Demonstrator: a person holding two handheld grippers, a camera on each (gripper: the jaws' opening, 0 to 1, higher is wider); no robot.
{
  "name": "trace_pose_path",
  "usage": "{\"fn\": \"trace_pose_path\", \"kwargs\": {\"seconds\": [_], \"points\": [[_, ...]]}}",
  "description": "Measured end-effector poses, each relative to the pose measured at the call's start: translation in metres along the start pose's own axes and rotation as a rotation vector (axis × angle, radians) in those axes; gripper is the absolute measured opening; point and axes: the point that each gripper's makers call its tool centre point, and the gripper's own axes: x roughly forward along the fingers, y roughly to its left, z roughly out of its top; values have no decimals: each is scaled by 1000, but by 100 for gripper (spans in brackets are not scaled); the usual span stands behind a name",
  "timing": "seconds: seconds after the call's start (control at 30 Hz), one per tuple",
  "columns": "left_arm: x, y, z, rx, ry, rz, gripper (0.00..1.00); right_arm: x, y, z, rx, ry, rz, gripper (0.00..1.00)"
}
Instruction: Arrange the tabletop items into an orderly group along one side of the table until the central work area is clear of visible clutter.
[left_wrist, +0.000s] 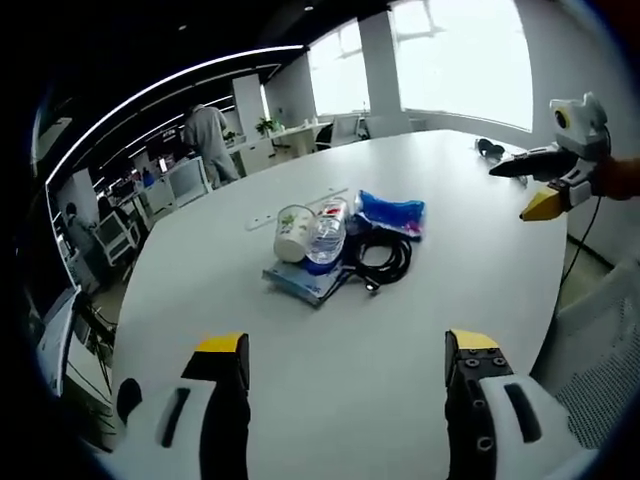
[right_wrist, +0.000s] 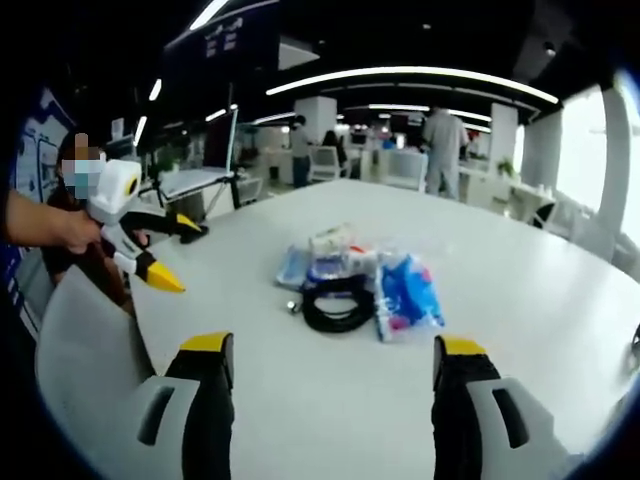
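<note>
Jaws of the left gripper (left_wrist: 345, 375) stand spread wide with nothing between them, poised above the near edge of the table (left_wrist: 500, 280) in the left gripper view, which suggests no item has yet been chosen. Out in the middle of the tabletop, well apart from every edge, the clutter sits bunched together: a paper cup (left_wrist: 293, 232) lying on its side against a water bottle (left_wrist: 325, 240), both resting on a flat blue packet (left_wrist: 305, 282), with a coil of black cable (left_wrist: 382, 255) just beside them and a blue plastic pouch (left_wrist: 392, 213) touching the coil on its far side. The right gripper (left_wrist: 540, 185) enters at the right edge of this view, held in the air off the table's side, jaws parted and empty. A dark pair of glasses (left_wrist: 490, 148) lies near the far edge. In the right gripper view, that gripper's own jaws (right_wrist: 330, 385) are likewise released and empty over the near edge, aimed at the same cluster, cable (right_wrist: 338, 302) and pouch (right_wrist: 408, 295) nearest. The left gripper (right_wrist: 165, 250) shows at the left, gripped by a hand (right_wrist: 60, 228) and unloaded. Judgement: sorting has not begun; the pile occupies the central area and needs shifting to one edge.
</note>
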Motion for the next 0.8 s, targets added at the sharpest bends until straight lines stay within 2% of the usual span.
{"fn": "trace_pose_path", "kwargs": {"seconds": [0.8], "points": [[26,7,13,14,7,-23,76,24,-14,2,-4,20,12,74]]}}
